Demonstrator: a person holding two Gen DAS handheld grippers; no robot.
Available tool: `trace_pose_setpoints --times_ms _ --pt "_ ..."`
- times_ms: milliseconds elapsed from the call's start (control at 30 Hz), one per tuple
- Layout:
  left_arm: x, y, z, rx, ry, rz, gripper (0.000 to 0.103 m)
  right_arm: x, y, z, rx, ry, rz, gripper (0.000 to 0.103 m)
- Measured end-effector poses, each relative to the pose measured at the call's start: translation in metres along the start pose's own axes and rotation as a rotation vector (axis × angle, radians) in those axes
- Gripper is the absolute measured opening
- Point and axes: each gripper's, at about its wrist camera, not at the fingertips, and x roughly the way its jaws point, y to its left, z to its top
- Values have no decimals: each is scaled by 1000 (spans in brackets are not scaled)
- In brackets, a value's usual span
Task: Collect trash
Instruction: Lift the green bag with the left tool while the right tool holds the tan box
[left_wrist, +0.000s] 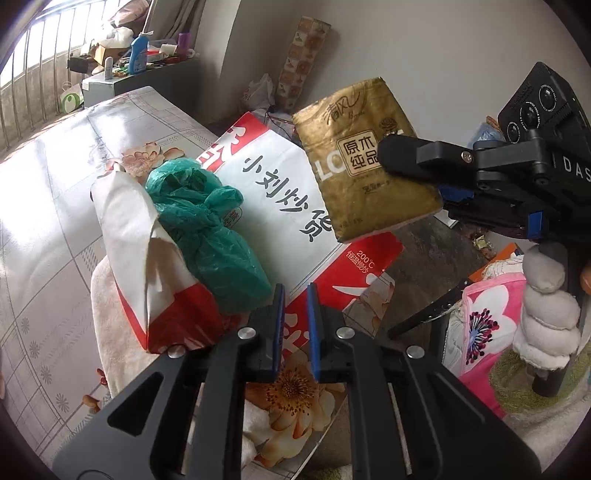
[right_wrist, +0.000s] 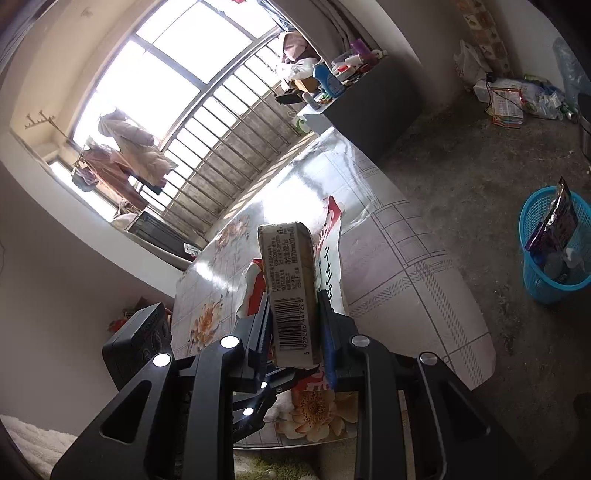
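The flat gold plastic tissue pack (right_wrist: 291, 291) is up in the air, squeezed between the two pads of the right hand-held gripper (right_wrist: 295, 325). Below it, a knotted green plastic bag (left_wrist: 207, 229) sits in the big red and white paper bag (left_wrist: 266, 192) on the flowery table (left_wrist: 48, 206). The left hand-held gripper (left_wrist: 295, 328) is nearly closed and holds nothing. The blue plastic basket (right_wrist: 532, 236) stands well apart on the floor. The slippery pack could slide out on the way there.
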Motion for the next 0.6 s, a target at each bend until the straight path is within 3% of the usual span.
trace_pose_setpoints --times_ms 267,433,600 --pt "-20 0 -6 18 -29 13 22 16 -42 -11 92 37 -76 24" --pt "-34 1 -4 11 -59 41 42 25 -49 -15 102 63 -91 24" --pt "-46 1 3 -10 -91 59 50 33 -53 -18 107 81 -73 24"
